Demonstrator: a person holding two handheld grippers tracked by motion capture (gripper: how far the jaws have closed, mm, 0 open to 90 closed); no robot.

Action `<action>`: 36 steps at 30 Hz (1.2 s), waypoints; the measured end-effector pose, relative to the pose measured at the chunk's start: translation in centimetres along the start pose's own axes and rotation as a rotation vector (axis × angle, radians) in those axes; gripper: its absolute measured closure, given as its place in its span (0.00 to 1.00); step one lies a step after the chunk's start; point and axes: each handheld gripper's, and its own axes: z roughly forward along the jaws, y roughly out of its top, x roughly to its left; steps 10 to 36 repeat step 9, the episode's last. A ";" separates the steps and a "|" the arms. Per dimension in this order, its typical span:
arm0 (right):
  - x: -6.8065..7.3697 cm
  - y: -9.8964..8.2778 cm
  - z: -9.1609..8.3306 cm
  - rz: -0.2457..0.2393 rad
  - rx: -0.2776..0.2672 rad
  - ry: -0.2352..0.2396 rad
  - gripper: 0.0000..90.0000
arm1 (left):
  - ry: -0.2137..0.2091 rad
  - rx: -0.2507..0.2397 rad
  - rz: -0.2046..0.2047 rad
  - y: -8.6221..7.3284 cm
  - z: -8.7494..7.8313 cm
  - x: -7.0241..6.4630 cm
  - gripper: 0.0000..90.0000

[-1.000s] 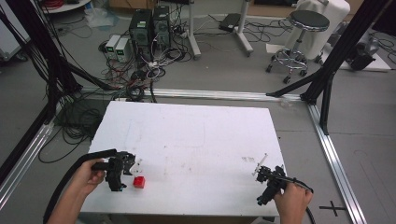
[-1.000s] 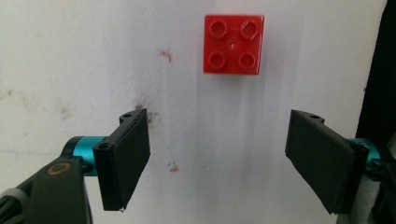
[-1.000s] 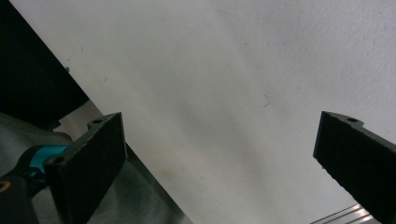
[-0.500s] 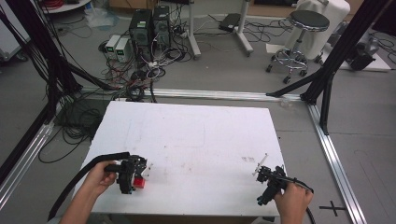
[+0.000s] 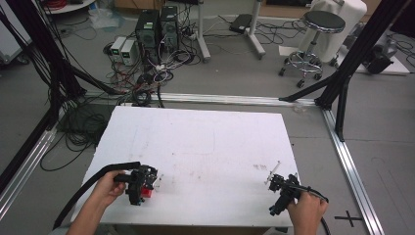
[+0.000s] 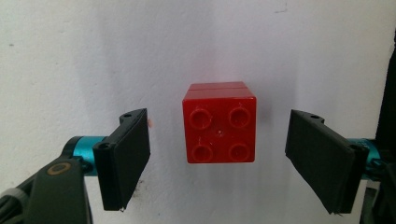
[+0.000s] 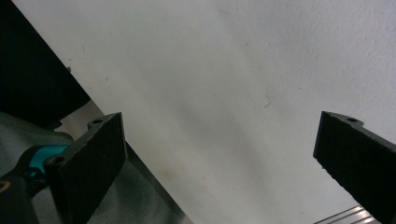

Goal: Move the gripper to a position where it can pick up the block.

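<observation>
The left gripper (image 6: 217,158) is positioned over the red toy brick (image 6: 219,123) with its jaws open. One jaw stands on each side of the brick, and a clear gap of white surface separates each from the brick's side faces. The brick rests on the bench (image 6: 196,42) with its four studs facing the camera; a seam near its far edge suggests two stacked pieces.

In the high view, the left gripper (image 5: 142,185) is near the bench's near-left corner, held by the left hand (image 5: 108,185), with the brick (image 5: 145,192) directly beneath it. A black cable (image 5: 83,188) trails from this gripper past the bench's left edge.

The right gripper (image 7: 219,158) has its jaws wide open over bare white bench surface (image 7: 243,70), with nothing between them. The bench edge runs diagonally past the left jaw in the right gripper view. In the high view, this gripper (image 5: 281,188) is near the bench's near-right corner, held by the right hand (image 5: 307,211), well apart from the brick.

Beyond the bench's far edge stand two computer towers (image 5: 156,27) among tangled cables, and a round stool (image 5: 318,36) further right.
</observation>
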 end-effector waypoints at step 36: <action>0.0 0.0 0.0 0.000 -0.003 0.001 0.02 | 0.003 -0.001 -0.001 0.0 0.0 -0.1 0.25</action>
